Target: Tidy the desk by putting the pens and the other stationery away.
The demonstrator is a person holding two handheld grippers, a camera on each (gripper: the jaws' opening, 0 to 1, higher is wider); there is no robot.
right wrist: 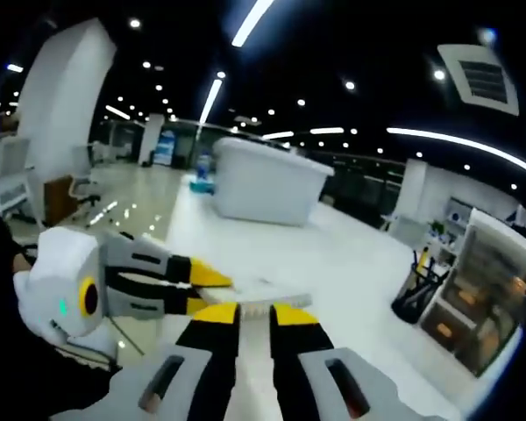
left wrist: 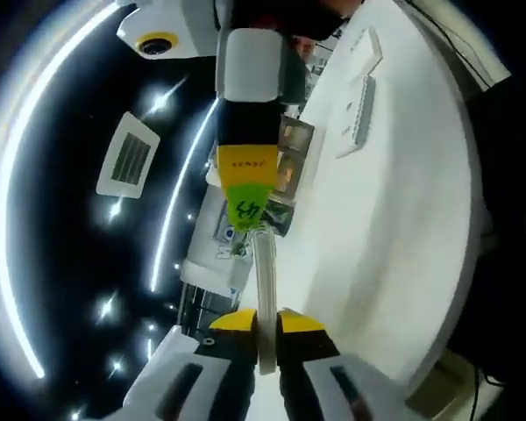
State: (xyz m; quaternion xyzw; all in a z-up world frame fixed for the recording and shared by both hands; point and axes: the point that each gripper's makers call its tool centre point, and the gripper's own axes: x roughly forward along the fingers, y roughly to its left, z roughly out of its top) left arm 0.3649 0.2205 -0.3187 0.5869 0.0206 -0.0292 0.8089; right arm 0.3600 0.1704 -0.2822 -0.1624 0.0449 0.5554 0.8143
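My left gripper [left wrist: 265,338] is shut on one end of a clear plastic ruler [left wrist: 265,272], which runs away from its yellow-tipped jaws. The ruler's far end meets the green-tagged tip of my right gripper [left wrist: 245,206], which comes in from the top. In the right gripper view the left gripper [right wrist: 206,291] enters from the left and holds the ruler [right wrist: 285,299] flat across the tips of my right gripper [right wrist: 255,314]. The right jaws stand a narrow gap apart with nothing between them. A black mesh pen holder [right wrist: 418,294] with pens stands on the white desk [right wrist: 333,254].
A large white bin [right wrist: 263,186] sits at the far side of the desk. A glass-fronted cabinet [right wrist: 491,281] stands at the right beyond the pen holder. In the left gripper view the white desk [left wrist: 377,202] fills the right side, with a keyboard-like item [left wrist: 362,110] lying on it.
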